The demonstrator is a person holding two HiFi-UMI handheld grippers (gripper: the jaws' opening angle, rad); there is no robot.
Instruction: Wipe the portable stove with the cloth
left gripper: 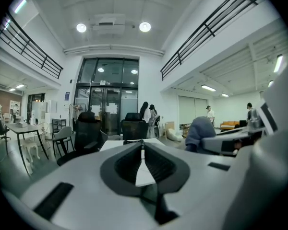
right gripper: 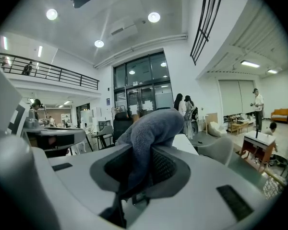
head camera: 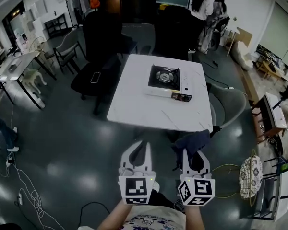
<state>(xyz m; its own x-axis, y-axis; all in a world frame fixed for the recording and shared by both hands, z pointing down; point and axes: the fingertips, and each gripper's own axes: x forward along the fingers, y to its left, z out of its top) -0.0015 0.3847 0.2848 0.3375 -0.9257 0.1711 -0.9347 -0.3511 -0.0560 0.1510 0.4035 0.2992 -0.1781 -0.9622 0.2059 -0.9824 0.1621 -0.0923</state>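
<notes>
Pinching the grey-blue cloth (right gripper: 151, 123) between its fingers (right gripper: 167, 166), the right gripper (right gripper: 143, 150) holds it low in front of the person, a thick fold bulging up over the tips. The cloth looks soft, light and limp, so it should bunch and flop rather than keep a shape. The present hold, well into the bundle, seems sound and leaves a loose pad to press flat. The left gripper (left gripper: 142, 146) is just beside it, its fingers (left gripper: 158, 166) pressed together on nothing. The portable stove (head camera: 164, 78) sits on the white bench (head camera: 134, 104), well apart from both grippers, burner upward. Wiping appears not yet begun; closing the gap comes first.
</notes>
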